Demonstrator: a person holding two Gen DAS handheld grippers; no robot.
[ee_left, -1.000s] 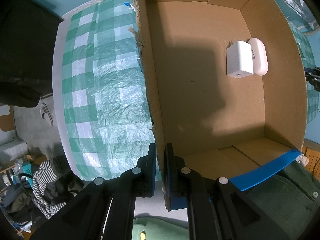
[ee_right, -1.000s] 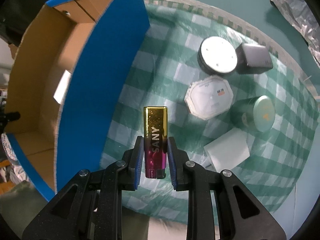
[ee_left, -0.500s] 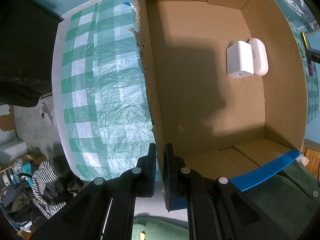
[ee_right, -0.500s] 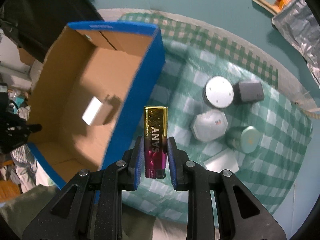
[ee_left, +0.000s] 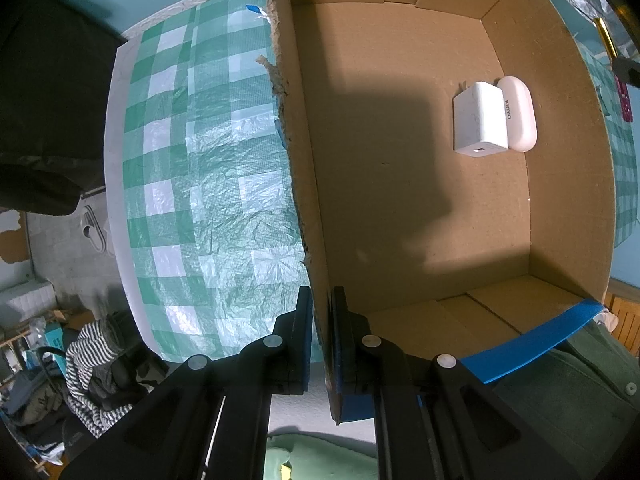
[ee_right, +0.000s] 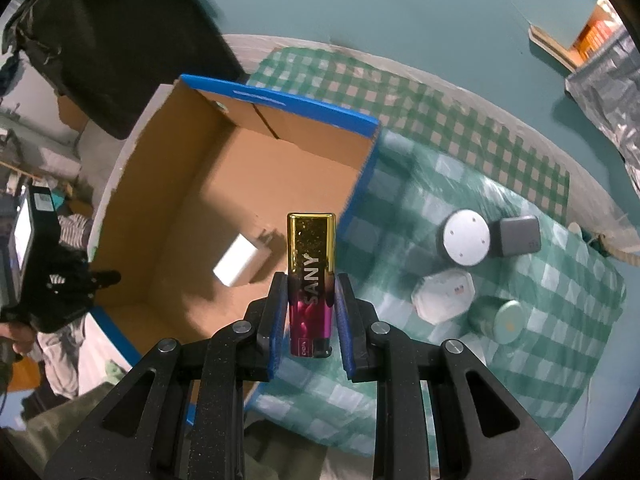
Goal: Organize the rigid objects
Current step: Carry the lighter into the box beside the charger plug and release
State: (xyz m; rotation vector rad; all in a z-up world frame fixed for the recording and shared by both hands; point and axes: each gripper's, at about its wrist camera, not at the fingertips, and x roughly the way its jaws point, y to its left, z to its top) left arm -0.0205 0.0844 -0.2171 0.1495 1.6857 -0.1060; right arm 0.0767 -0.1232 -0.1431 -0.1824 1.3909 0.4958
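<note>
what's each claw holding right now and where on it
The right claw is shut on the gold and pink lighter, pads on the sides of its pink lower half. The left claw is shut on the cardboard box, clamping its torn side wall near the corner.

Green-and-white checked cloth (ee_right: 460,184), brown box (ee_right: 192,208) with blue outside, gold-and-magenta lighter (ee_right: 311,276), white charger (ee_left: 480,124).

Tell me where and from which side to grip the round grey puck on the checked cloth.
Grip the round grey puck across its rim from straight above: it lies flat. Set the jaws clear of the grey box beside it.
</note>
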